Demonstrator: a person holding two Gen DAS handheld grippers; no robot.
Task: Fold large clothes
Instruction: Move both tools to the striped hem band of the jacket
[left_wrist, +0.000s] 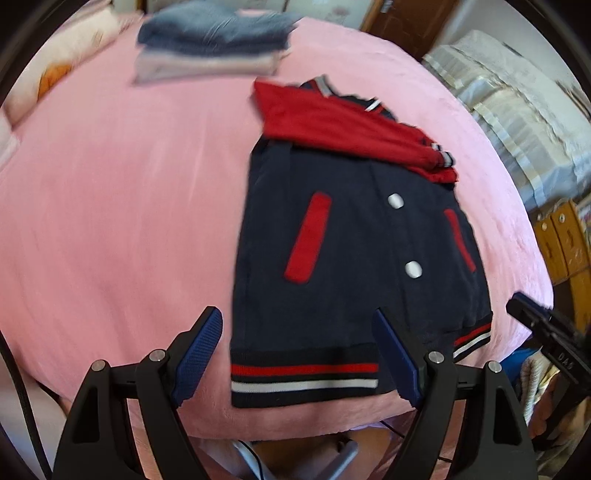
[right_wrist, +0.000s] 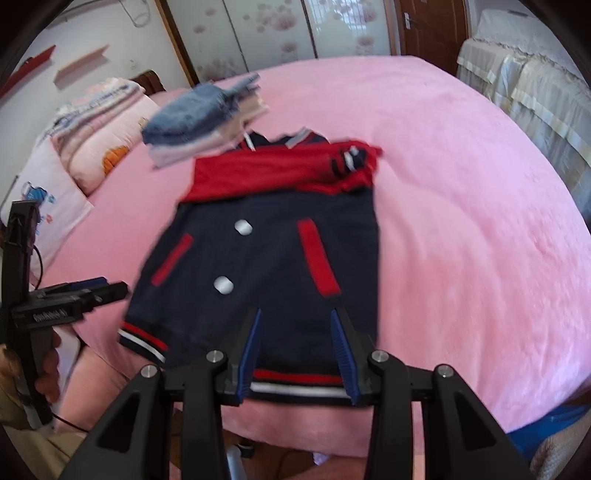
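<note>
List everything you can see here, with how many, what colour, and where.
jacket: one, navy with red sleeves folded across the chest, near edge of bed
folded clothes stack: one, blue and pale, beyond the jacket
bedspread: one, pink, under everything
pillows: pink striped, at the left of the right wrist view
covered furniture: cream, beyond the bed on the right
left gripper: black, blue fingers, open over the hem
right gripper: black, blue fingers, open over the hem

Jacket (right_wrist: 273, 266) was navy, with red sleeves, red pocket trims, white snaps; hem banded red and white. Bedspread (right_wrist: 461, 221) plain pink. Folded stack (right_wrist: 199, 118) at 11 o'clock: blue denim over pale beige. Gripper pads (left_wrist: 199, 350) blue, frames black.
</note>
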